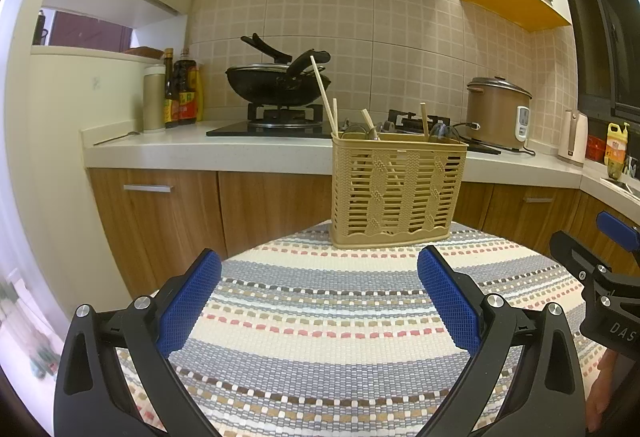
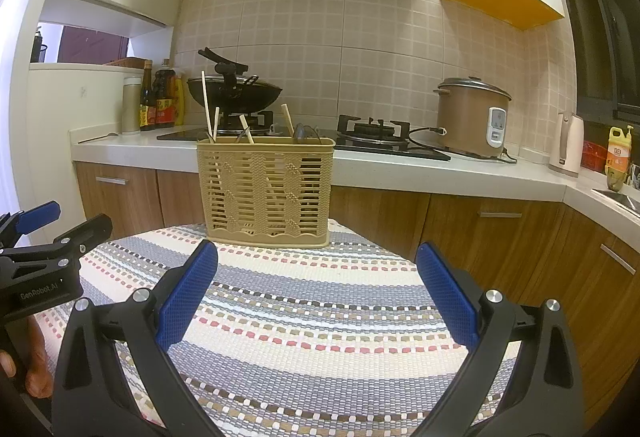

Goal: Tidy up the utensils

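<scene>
A tan slotted utensil basket (image 1: pixel 398 191) stands upright at the far edge of a round counter covered by a striped woven mat (image 1: pixel 320 321), holding wooden chopsticks (image 1: pixel 323 93) and what appear to be dark spoons, hard to make out. The left tool (image 1: pixel 319 301) and right tool (image 2: pixel 318 297) both hover low over the mat, short of the basket, each with its blue pads spread wide and holding nothing.
</scene>
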The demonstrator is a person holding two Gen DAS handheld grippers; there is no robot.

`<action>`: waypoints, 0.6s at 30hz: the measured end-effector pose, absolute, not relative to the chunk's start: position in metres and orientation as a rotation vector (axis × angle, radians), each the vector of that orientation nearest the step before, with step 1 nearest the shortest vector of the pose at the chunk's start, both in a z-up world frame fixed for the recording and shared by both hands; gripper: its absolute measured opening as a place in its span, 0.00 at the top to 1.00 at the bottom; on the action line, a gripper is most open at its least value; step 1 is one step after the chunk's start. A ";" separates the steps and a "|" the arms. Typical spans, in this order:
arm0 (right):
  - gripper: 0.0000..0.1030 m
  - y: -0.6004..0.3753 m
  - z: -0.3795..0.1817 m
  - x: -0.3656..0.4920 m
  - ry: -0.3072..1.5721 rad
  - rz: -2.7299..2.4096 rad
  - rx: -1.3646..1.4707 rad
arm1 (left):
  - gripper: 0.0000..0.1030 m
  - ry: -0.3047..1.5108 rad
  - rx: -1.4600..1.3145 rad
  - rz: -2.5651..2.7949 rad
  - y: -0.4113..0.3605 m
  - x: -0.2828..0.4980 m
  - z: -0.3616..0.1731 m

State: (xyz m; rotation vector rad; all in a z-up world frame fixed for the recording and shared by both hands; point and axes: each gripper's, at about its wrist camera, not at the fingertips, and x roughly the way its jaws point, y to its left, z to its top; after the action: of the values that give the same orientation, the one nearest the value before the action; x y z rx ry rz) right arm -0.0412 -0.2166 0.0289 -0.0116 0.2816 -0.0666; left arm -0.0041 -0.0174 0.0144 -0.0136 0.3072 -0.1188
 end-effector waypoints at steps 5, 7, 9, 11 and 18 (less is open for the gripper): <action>0.08 -0.216 0.029 -0.041 0.283 -0.066 -0.013 | 0.07 0.307 -0.013 -0.118 -0.017 -0.004 0.015; 0.08 -0.216 0.029 -0.041 0.283 -0.065 -0.012 | 0.07 0.307 -0.014 -0.119 -0.017 -0.004 0.015; 0.08 -0.216 0.029 -0.041 0.283 -0.066 -0.013 | 0.07 0.308 -0.014 -0.119 -0.017 -0.004 0.015; 0.08 -0.216 0.029 -0.042 0.281 -0.068 -0.012 | 0.07 0.307 -0.015 -0.120 -0.017 -0.004 0.015; 0.08 -0.217 0.028 -0.040 0.282 -0.066 -0.012 | 0.07 0.307 -0.016 -0.121 -0.017 -0.004 0.015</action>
State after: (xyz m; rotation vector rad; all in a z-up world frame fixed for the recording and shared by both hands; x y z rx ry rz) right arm -0.0403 -0.2166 0.0281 -0.0117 0.2821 -0.0658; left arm -0.0045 -0.0172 0.0147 -0.0161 0.3075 -0.1209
